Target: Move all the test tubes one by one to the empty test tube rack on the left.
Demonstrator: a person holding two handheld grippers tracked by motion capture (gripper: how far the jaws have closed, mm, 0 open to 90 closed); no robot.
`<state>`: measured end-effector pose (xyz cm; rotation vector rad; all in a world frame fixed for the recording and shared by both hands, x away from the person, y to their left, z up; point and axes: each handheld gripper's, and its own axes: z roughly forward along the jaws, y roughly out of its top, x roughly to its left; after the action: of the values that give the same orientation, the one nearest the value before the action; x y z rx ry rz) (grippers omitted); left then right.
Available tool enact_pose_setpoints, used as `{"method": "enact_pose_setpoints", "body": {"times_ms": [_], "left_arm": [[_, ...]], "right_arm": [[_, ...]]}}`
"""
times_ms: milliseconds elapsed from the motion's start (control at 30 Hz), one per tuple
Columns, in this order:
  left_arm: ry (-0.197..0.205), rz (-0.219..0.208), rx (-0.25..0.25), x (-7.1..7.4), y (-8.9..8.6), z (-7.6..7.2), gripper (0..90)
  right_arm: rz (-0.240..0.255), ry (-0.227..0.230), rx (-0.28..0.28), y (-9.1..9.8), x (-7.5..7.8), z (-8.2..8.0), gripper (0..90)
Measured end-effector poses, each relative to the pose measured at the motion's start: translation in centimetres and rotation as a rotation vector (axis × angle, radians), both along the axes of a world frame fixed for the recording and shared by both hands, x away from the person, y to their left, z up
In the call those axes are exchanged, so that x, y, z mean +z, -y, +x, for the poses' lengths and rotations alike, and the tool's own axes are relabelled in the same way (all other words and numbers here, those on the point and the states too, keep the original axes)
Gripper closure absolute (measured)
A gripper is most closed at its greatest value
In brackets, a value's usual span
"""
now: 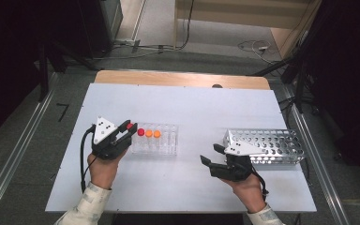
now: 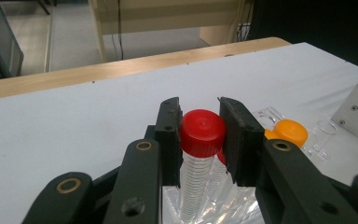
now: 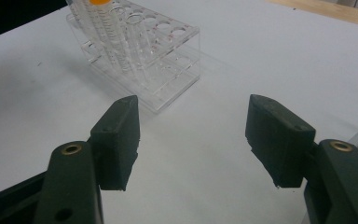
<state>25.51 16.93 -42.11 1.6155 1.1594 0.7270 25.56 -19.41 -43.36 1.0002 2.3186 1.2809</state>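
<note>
Red cap first: my left gripper (image 2: 200, 135) has its two black jaws closed in on the red-capped tube (image 2: 200, 140), pads pressed against either side of the cap, narrow gap, cap wedged between them. Tube body is clear plastic with printed scale marks and hangs straight down below my pads into the clear rack (image 2: 214, 205). Tube stands upright; whether its bottom is seated in a hole I can't tell.

Just past my right-hand pad in the left gripper view: an orange-capped tube (image 2: 289, 132), near but not touching me. High view puts a second red cap (image 1: 141, 132) and two orange caps (image 1: 153, 133) in a row in the rack (image 1: 166, 140), right beside my left fingertips. Rack is clear plastic, most holes empty.

Right gripper (image 3: 193, 140): jaws spread wide, nothing between them, just bare white table (image 3: 261, 56) under the gap. Pads touch nothing. Clear rack (image 3: 168, 60) sits ahead and to the left of my right-hand fingers, well apart. Metal rack (image 1: 267, 143) with punched holes lies just beside that gripper on its outer side.

Pose: left hand (image 1: 104, 166) comes in from the near edge, gripper roughly level, tips at the rack's left end. Right hand (image 1: 248, 187) low over the table, gripper (image 1: 211, 154) angled toward the clear rack, cable trailing back along the wrist.
</note>
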Motion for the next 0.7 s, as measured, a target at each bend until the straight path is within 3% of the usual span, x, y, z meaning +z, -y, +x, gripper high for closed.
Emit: {"method": "enact_pose_setpoints", "body": {"times_ms": [433,700], "left_arm": [[-0.011,-0.039,-0.010,0.02,-0.07,-0.02,64.3],[-0.011,-0.078,-0.012,0.40,-0.26,-0.26,52.5]], "right_arm": [[0.000,0.004,0.000,-0.05,0.01,-0.04,33.4],[0.000,-0.007,-0.002,0.01,-0.32,0.24,29.6]]}}
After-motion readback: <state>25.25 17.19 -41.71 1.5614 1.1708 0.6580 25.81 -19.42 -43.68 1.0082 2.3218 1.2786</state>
